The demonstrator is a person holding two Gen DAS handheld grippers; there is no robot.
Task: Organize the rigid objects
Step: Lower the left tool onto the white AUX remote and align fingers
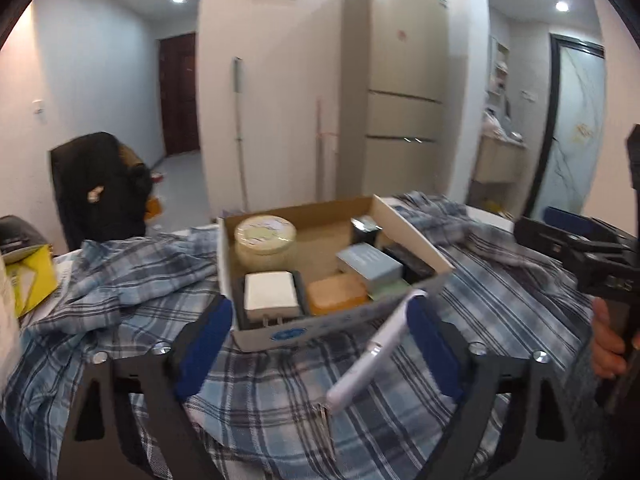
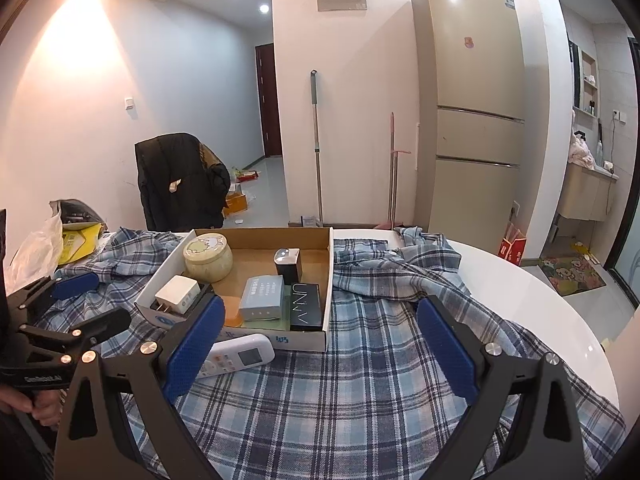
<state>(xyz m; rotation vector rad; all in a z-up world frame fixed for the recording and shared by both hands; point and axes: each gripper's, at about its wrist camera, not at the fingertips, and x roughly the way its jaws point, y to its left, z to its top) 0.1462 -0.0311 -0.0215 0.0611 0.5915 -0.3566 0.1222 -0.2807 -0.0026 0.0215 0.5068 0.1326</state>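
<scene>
Lying on the checked cloth just near of the cardboard box (image 2: 256,300), the white remote (image 1: 372,354) is running diagonally between the released left gripper (image 1: 320,344), nearer than the released right gripper (image 2: 320,344).

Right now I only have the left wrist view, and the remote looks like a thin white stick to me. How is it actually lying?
Observer: The remote lies flat on the cloth, screen and buttons up, just in front of the box.
Operator: The box's right wall hides most of its near right corner from me. What's in there?
Observer: A flat black case with pale lettering lies there, right beside the grey-blue carton.
</scene>
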